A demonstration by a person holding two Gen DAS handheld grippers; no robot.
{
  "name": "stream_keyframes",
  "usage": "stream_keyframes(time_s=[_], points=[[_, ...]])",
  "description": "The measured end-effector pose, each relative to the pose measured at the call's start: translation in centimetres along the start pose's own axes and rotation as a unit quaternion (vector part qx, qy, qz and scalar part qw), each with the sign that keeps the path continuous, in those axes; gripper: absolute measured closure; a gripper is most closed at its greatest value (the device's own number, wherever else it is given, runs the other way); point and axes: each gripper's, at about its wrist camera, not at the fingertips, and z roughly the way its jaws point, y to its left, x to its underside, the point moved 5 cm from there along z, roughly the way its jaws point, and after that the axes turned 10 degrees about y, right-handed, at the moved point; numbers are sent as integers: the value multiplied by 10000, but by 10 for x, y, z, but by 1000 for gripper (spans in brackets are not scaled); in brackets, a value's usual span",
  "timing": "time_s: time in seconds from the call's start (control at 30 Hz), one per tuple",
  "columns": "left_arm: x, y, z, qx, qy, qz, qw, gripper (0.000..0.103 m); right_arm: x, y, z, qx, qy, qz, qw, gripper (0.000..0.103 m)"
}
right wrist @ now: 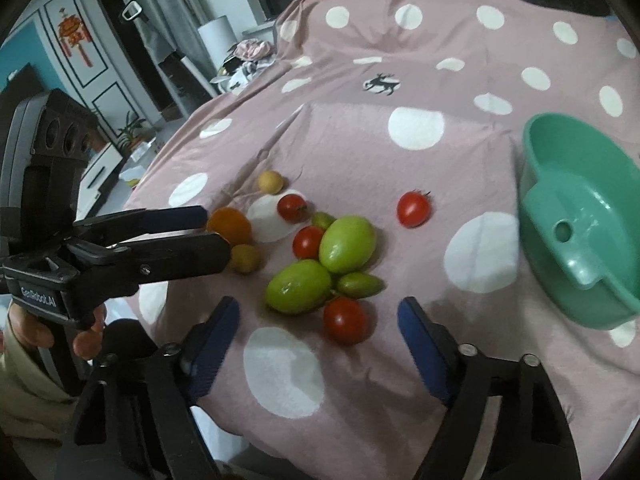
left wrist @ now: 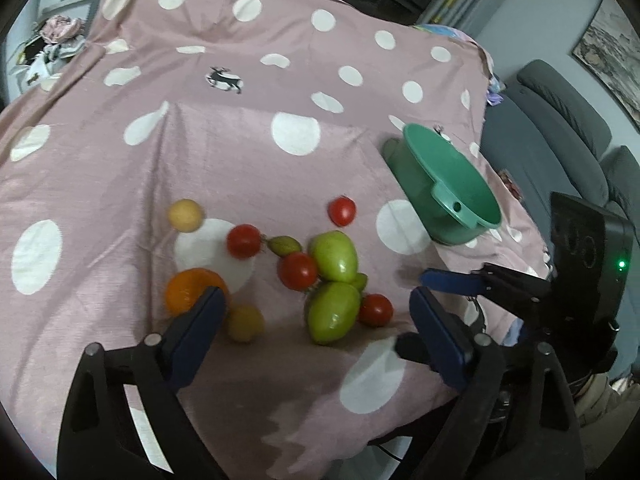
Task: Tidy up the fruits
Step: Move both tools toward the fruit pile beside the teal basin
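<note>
Loose fruit lies on a pink spotted cloth (left wrist: pixel 240 140). Two big green fruits (left wrist: pixel 334 256) (right wrist: pixel 347 244) lie side by side, with several red tomatoes (left wrist: pixel 298 270) (right wrist: pixel 346 320), small green ones (right wrist: pixel 359 285), an orange (left wrist: pixel 190 290) (right wrist: pixel 230 224) and two small yellow fruits (left wrist: pixel 185 215) around them. An empty green bowl (left wrist: pixel 424 148) (right wrist: pixel 532 184) stands to the right. My left gripper (left wrist: pixel 316 294) (right wrist: pixel 214 230) hangs open above the pile, its left finger next to the orange. My right gripper (right wrist: pixel 318 304) is open over the near tomato, holding nothing.
The cloth drops off at the near edge and at the right, where a grey sofa (left wrist: pixel 560 120) stands. A heap of clothes (right wrist: pixel 250 50) lies at the far left corner. A hand (right wrist: pixel 86 340) grips the left tool's handle.
</note>
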Motion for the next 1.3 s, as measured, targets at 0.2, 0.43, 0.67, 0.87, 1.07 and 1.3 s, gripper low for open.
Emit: stream_keyframes(time_s=[0.2,0.43,0.67,0.87,1.07,1.3], points=[[0,-1,10,26,195,68,9998,24,5,-9,2,235,138,-33,9996,27],[2,0,24,-21,418,140,9990,32,0,-45,-11,433,-28,414,9982,32],[3,-9,38,-215,662,445,9966,34,-12,-47,1,11,-27,535,9986,36],[3,-11,50,-281,828,545,9947,45,-22,-45,16,-297,55,648,9974,39],[3,-11,59,-325,960,612,9930,57,-24,-37,16,-652,58,645,9958,39],[4,-11,64,-211,1007,640,9926,64,-22,-35,24,-1046,205,787,9912,42]])
